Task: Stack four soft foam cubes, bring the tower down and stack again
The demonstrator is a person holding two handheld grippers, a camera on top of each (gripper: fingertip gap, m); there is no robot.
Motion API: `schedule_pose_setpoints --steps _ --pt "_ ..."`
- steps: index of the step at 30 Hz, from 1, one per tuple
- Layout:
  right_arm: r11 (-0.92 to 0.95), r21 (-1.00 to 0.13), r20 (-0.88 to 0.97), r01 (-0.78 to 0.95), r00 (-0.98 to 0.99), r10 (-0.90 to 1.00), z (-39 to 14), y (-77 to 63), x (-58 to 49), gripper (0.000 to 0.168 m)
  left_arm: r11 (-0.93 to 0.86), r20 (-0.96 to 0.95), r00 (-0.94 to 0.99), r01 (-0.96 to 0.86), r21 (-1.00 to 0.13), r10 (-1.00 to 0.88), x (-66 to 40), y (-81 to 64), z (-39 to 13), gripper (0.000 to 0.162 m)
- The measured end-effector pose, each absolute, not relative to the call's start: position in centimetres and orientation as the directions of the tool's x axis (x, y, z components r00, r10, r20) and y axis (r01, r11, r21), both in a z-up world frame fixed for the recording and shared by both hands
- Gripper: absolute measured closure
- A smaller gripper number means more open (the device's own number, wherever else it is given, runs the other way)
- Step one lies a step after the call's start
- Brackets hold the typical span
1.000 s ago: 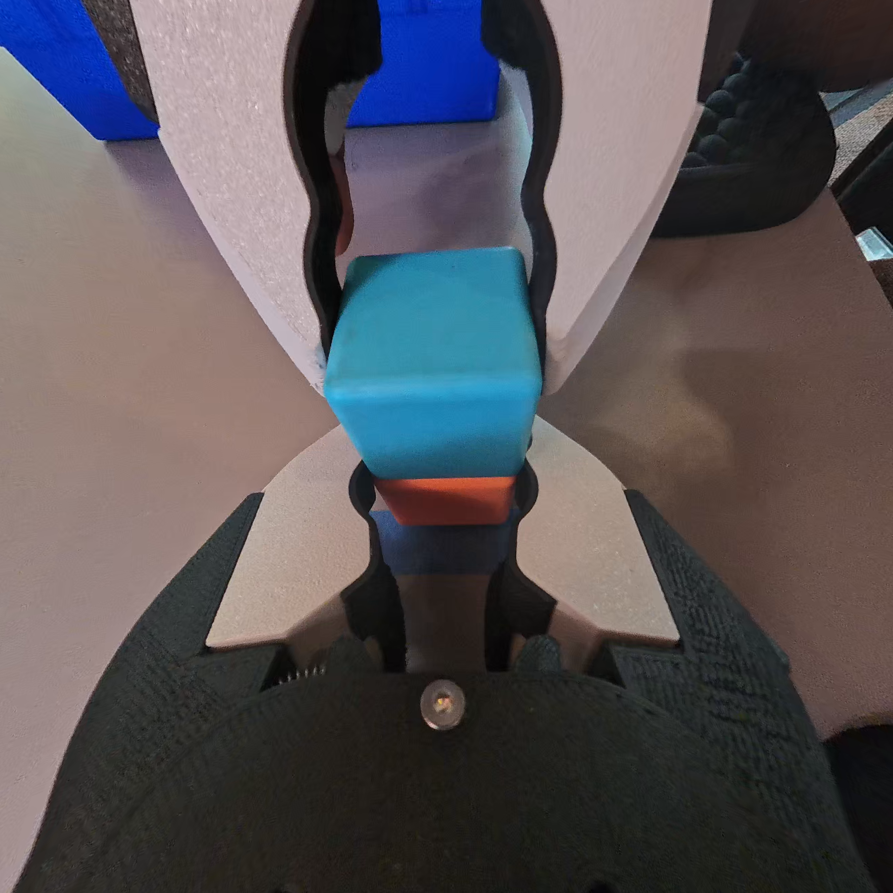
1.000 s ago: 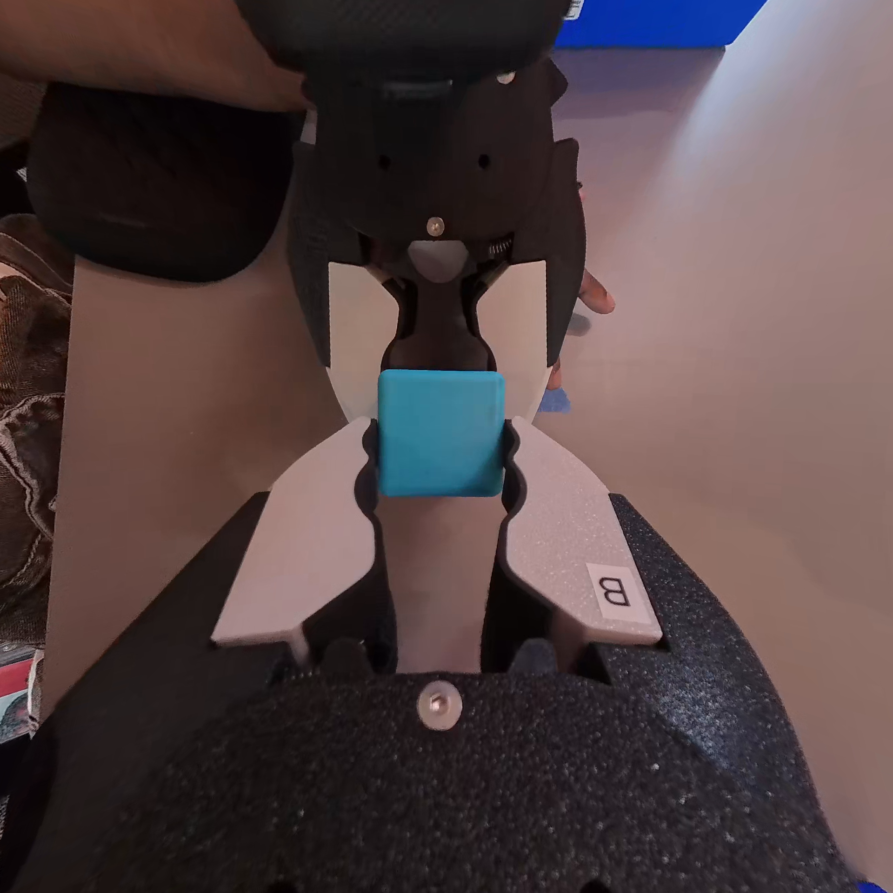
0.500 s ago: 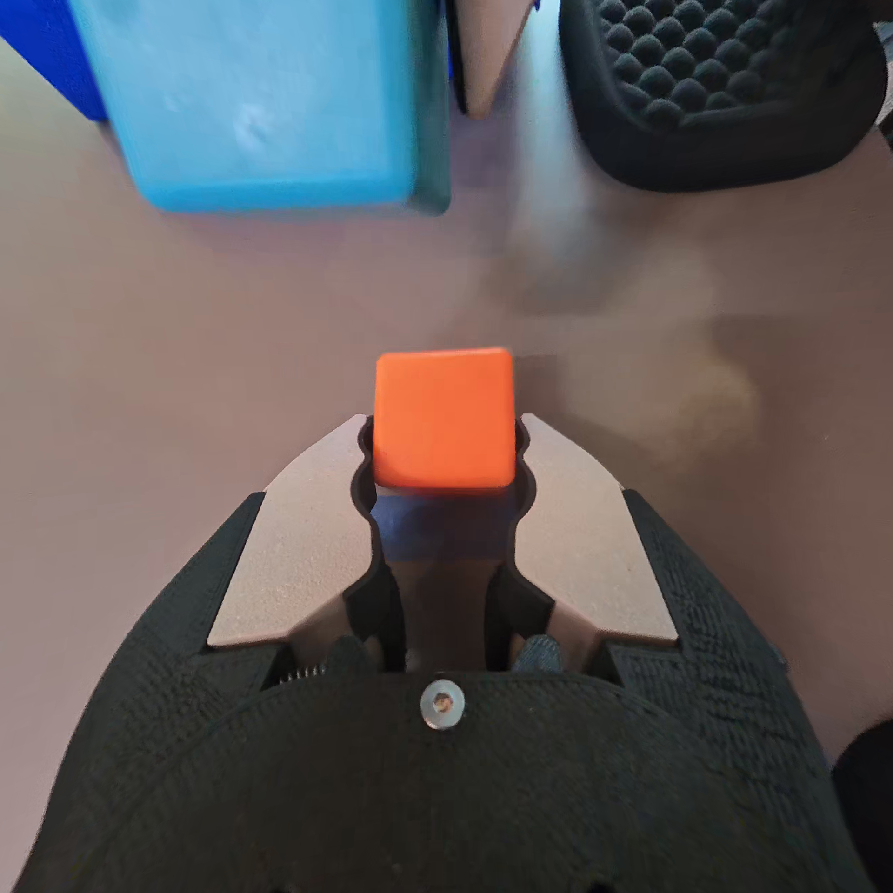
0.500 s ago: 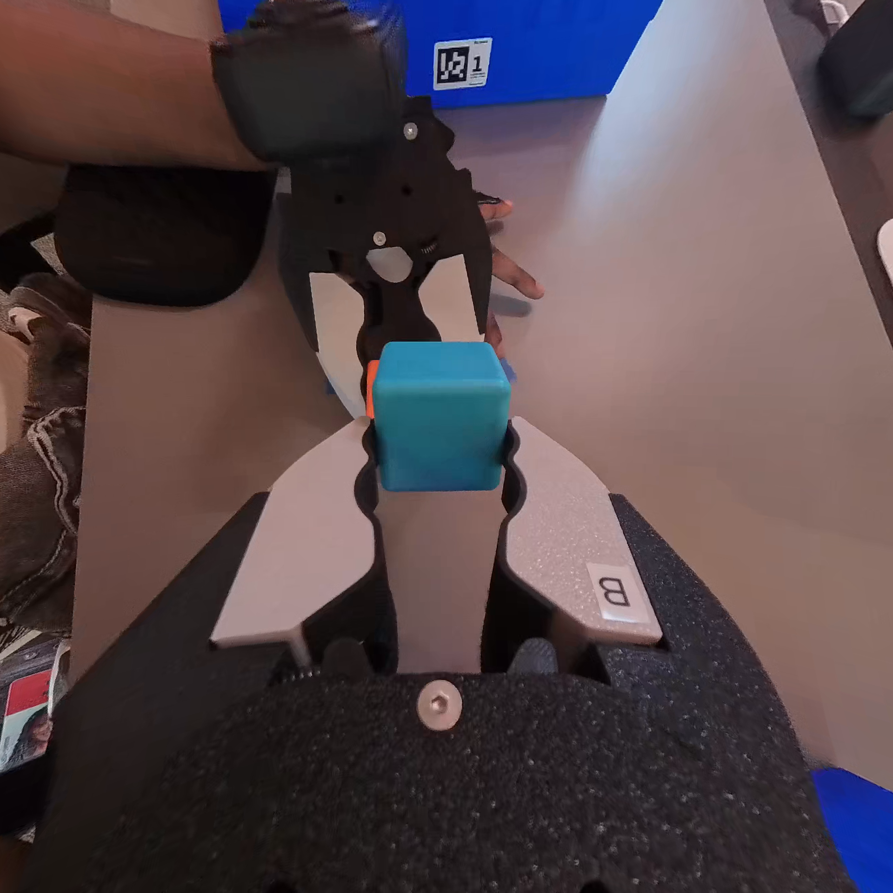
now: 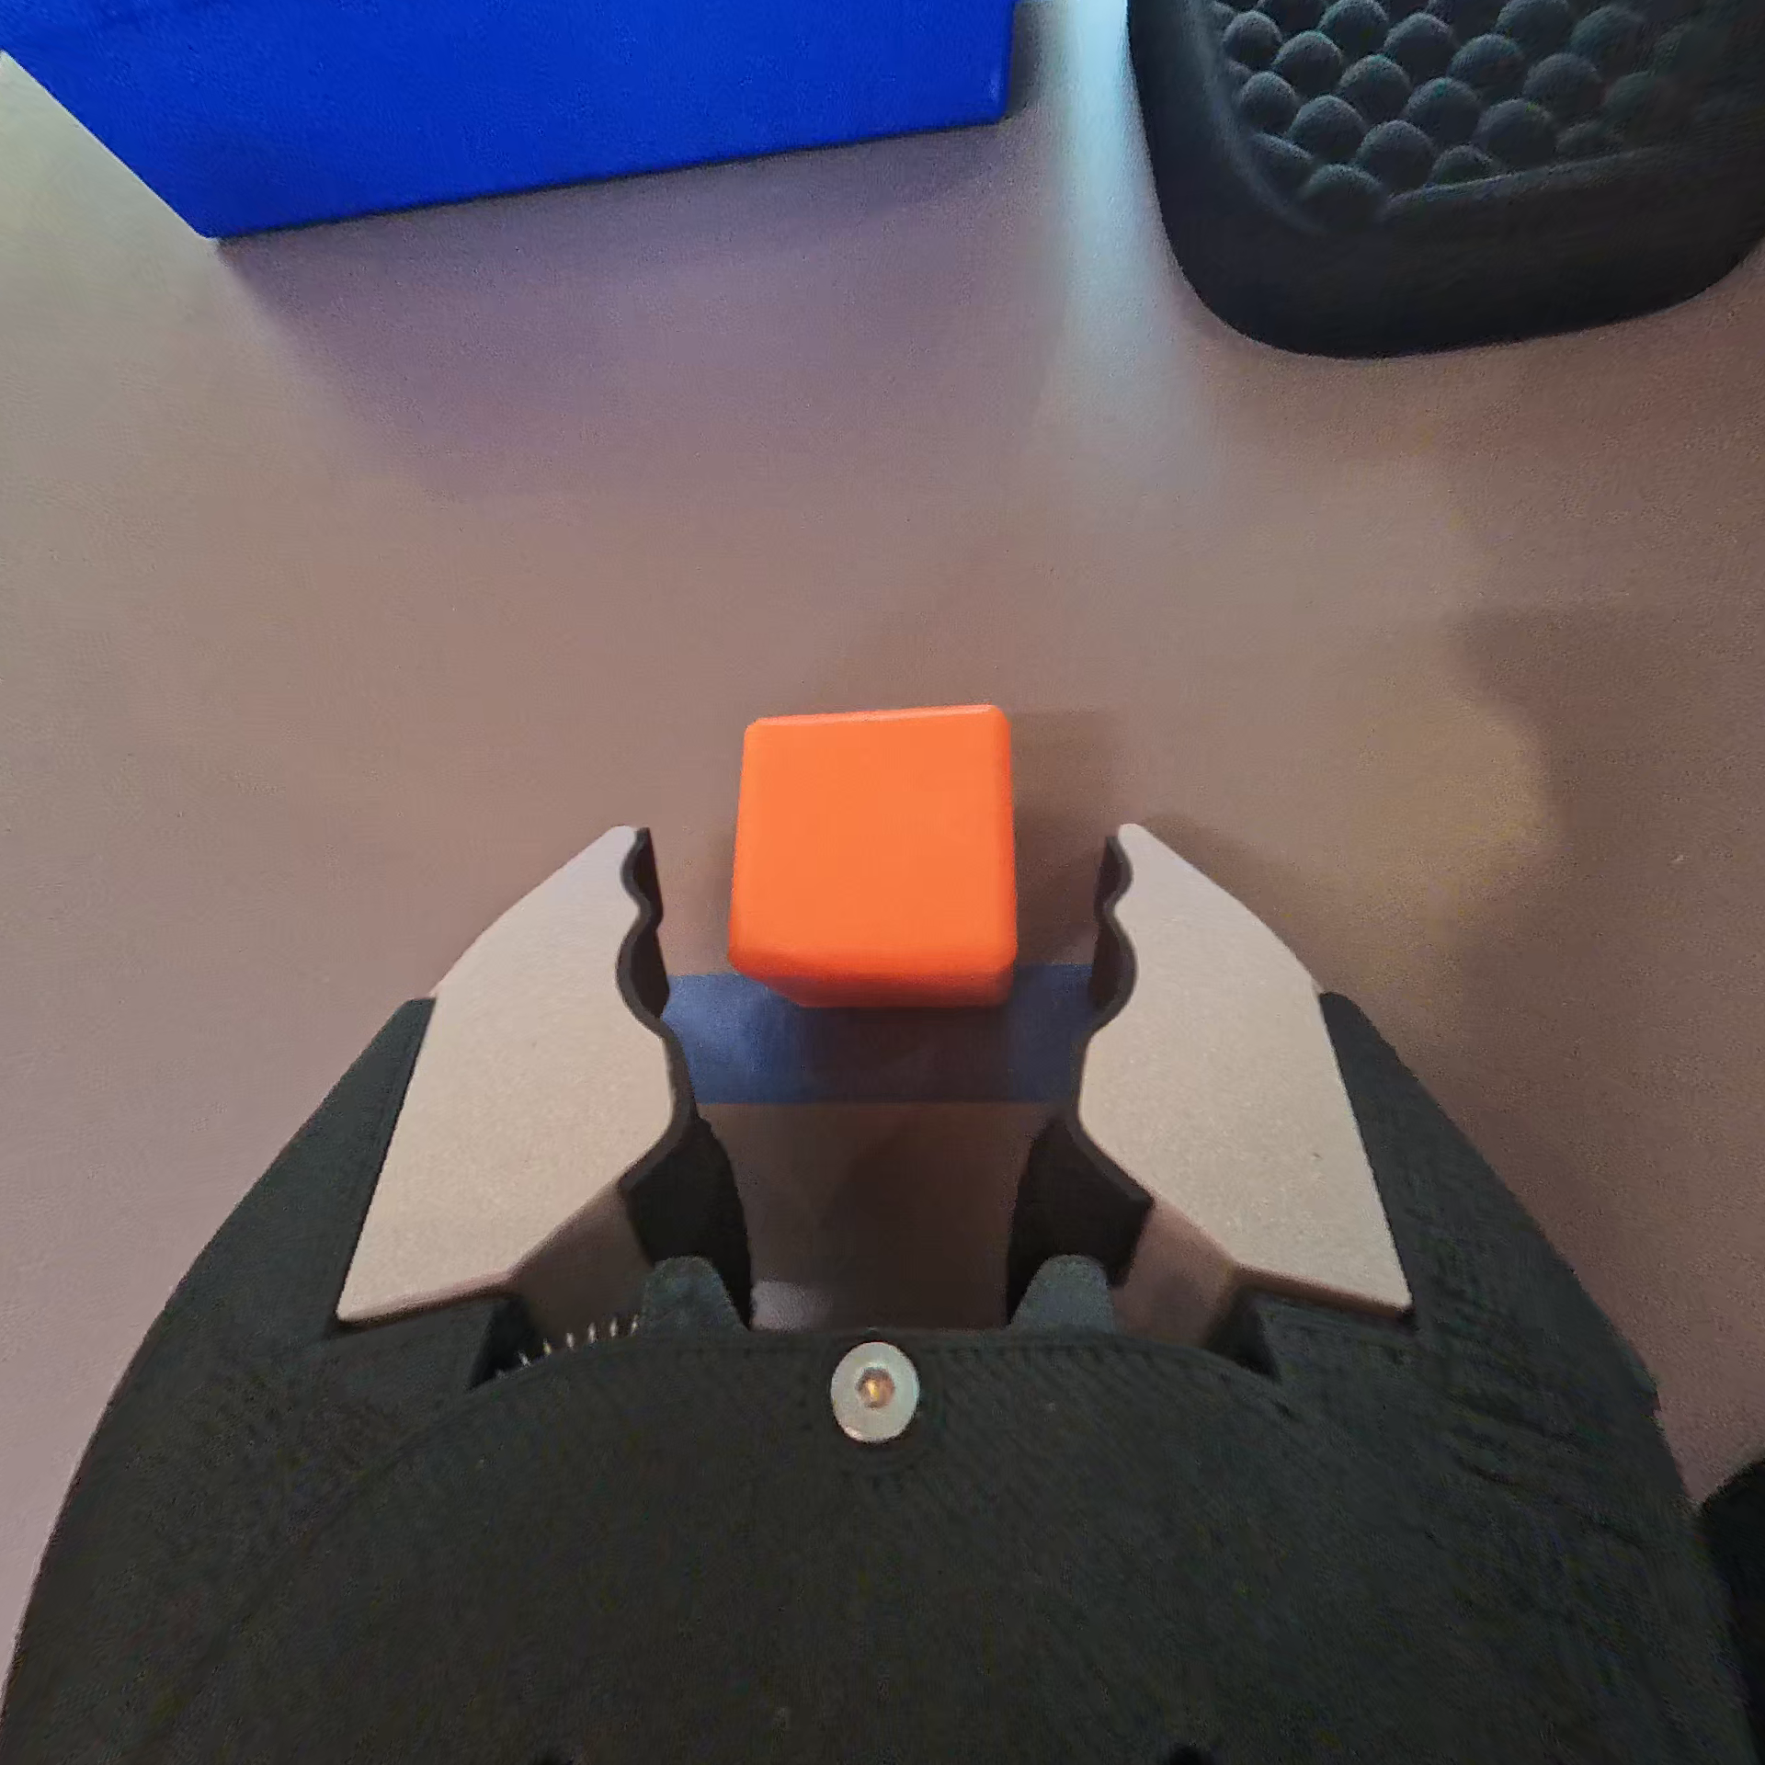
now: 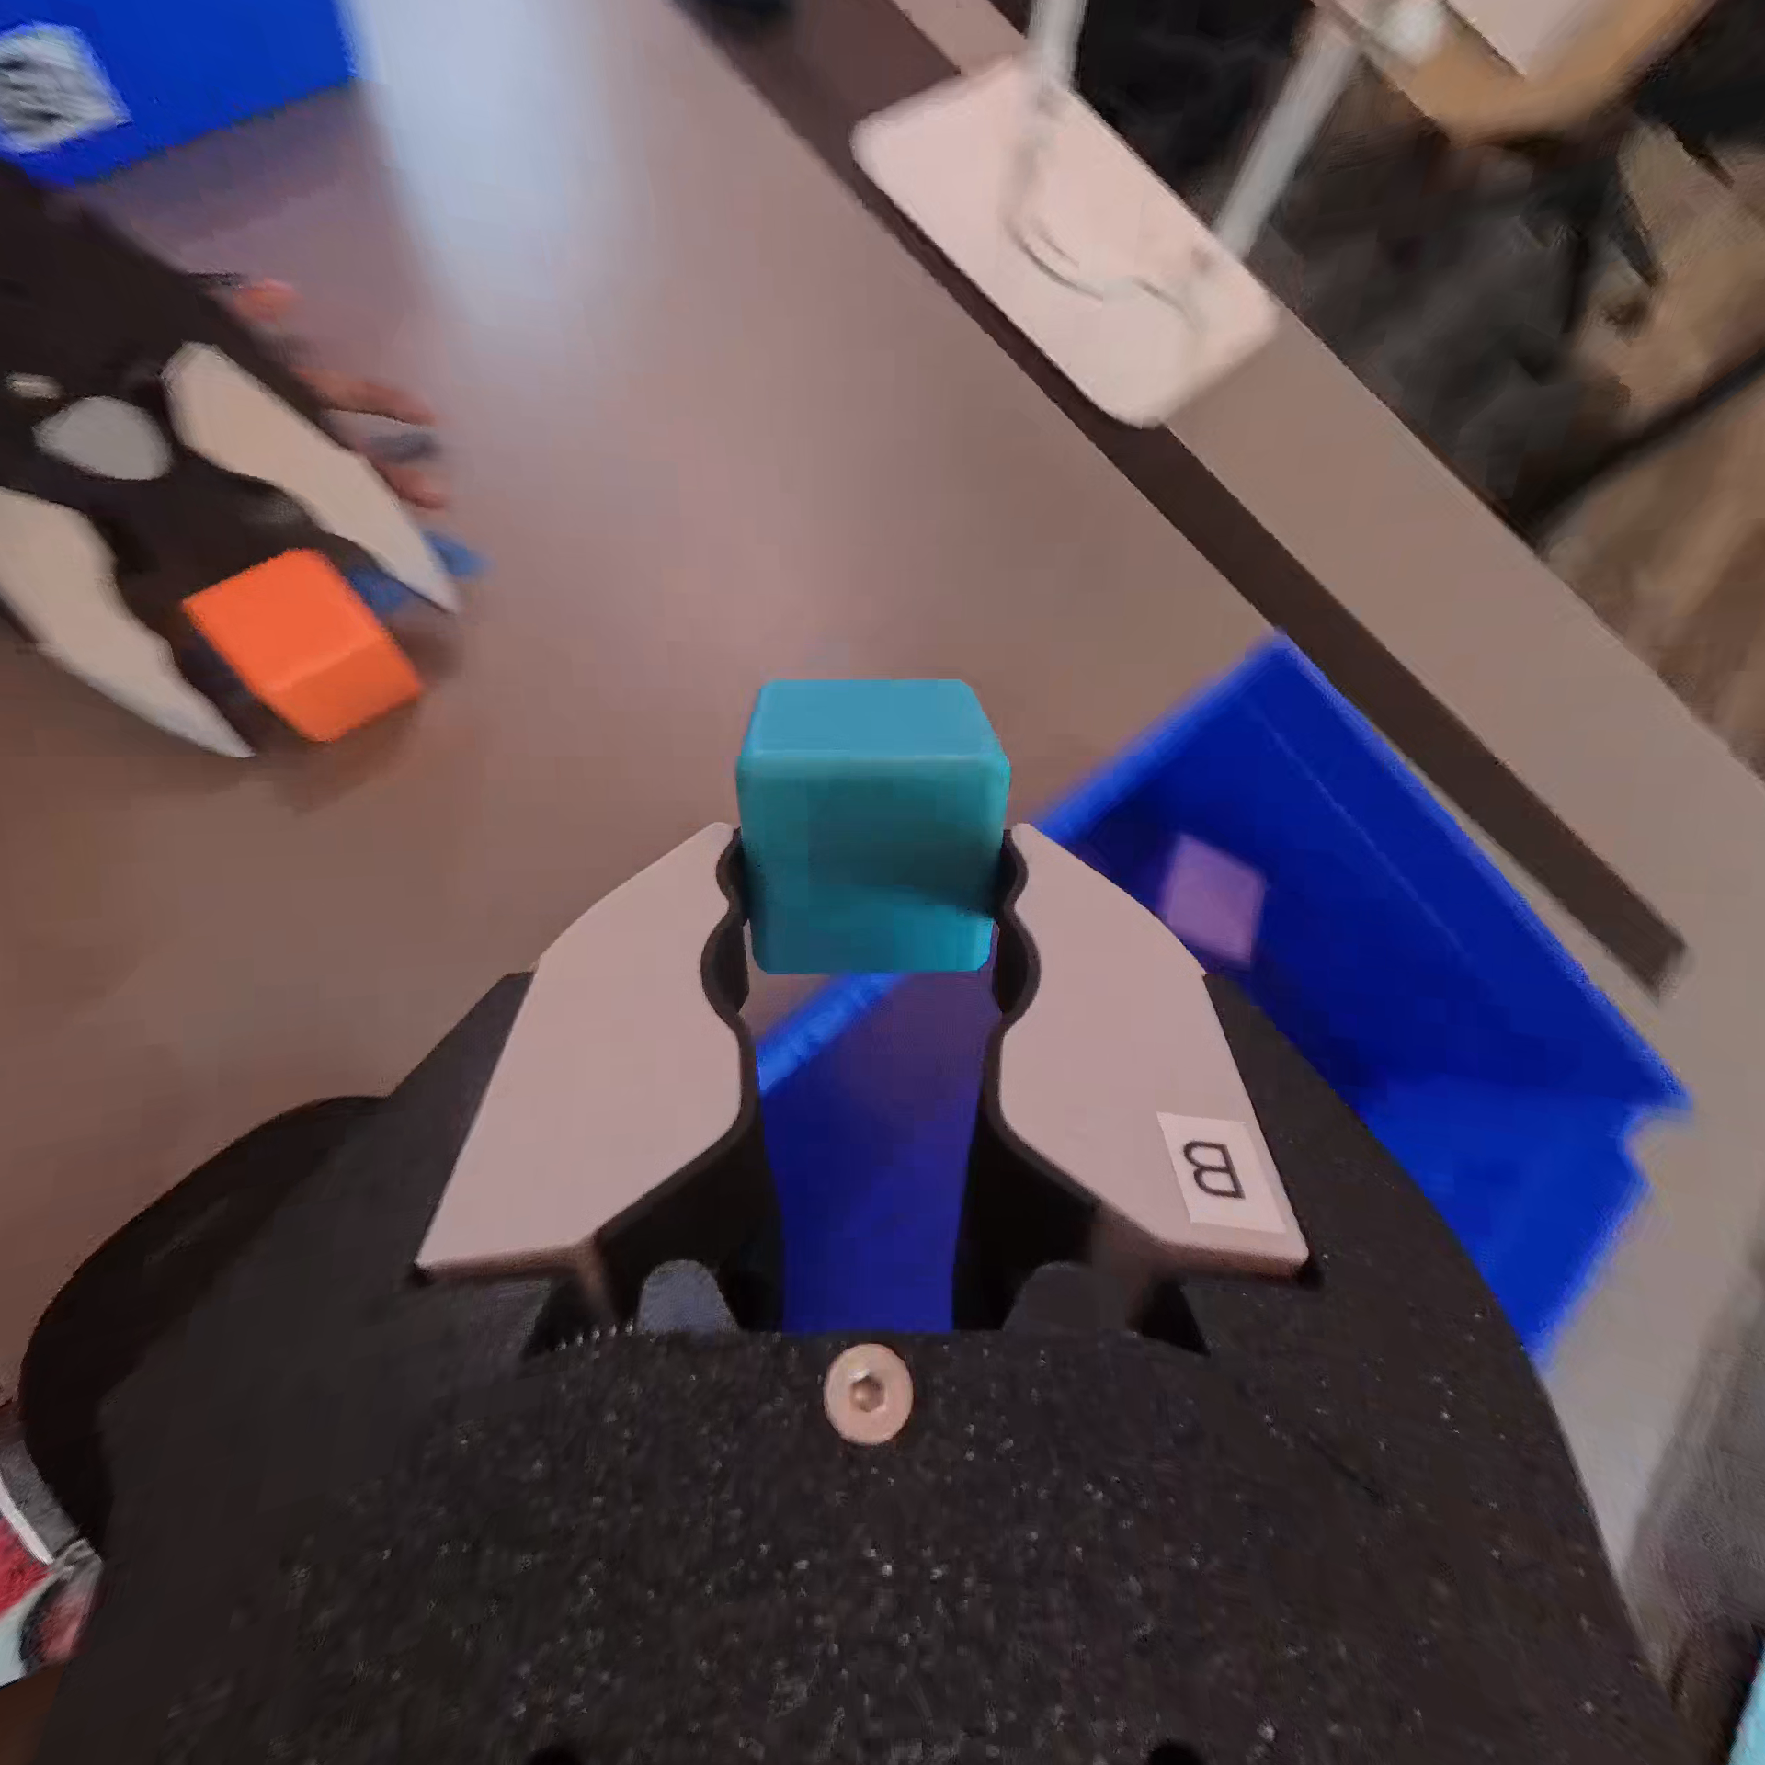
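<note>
1. Left gripper point(image 5: 874, 864): fingers spread apart, not touching anything. A gap shows on both sides of the orange cube point(image 5: 871, 855).
2. Orange cube sits on the surface point(image 5: 382, 669), between the left fingertips, its near edge over a strip of blue tape point(image 5: 860, 1051).
3. Right gripper point(image 6: 867, 860): fingers closed on the teal cube point(image 6: 871, 826), clamping its left and right faces. The cube is held up off the surface, over the edge of a blue bin point(image 6: 1385, 955).
4. A purple cube point(image 6: 1211, 905) lies inside the blue bin.
5. Right wrist view is motion-blurred. It shows the left gripper far left, fingers straddling the orange cube.
6. Left wrist view background: blue box point(image 5: 478, 95) top left, black dimpled foam pad point(image 5: 1452, 162) top right, both well apart from the orange cube.
</note>
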State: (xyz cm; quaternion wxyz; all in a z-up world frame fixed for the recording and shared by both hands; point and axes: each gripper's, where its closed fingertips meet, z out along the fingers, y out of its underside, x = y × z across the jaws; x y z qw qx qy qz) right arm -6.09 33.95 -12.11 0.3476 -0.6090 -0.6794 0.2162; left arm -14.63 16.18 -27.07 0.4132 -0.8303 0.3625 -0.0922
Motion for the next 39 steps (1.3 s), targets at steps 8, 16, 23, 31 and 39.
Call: schedule_pose_setpoints --steps 8,16,23,31,39 --pt "-0.056 -0.441 0.173 0.896 0.146 0.974 -21.0 39.1 -0.3 0.119 -0.383 -0.151 0.725 -0.515 -0.767 -0.672 -14.6 16.3 -26.7 0.069" --pt "-0.093 -0.334 0.151 0.938 0.151 0.977 -25.5 40.2 -0.7 0.119 -0.383 -0.146 0.733 -0.502 -0.776 -0.665 -14.9 16.3 -26.5 0.069" --pt "-0.053 -0.611 0.253 0.79 0.259 0.932 -19.6 42.0 -2.8 0.108 -0.361 -0.101 0.738 -0.439 -0.823 -0.667 -14.5 16.2 -25.2 0.065" --pt "0.343 -0.852 0.181 0.396 -0.393 0.902 -10.9 23.4 -9.6 0.077 -0.337 0.057 0.749 -0.228 -0.914 -0.66 -14.9 15.6 -21.7 0.043" --pt "0.538 -0.608 0.03 0.584 -0.66 0.751 -21.6 14.9 -14.6 0.087 -0.376 0.068 0.734 -0.264 -0.888 -0.675 -15.2 14.8 -22.6 0.037"
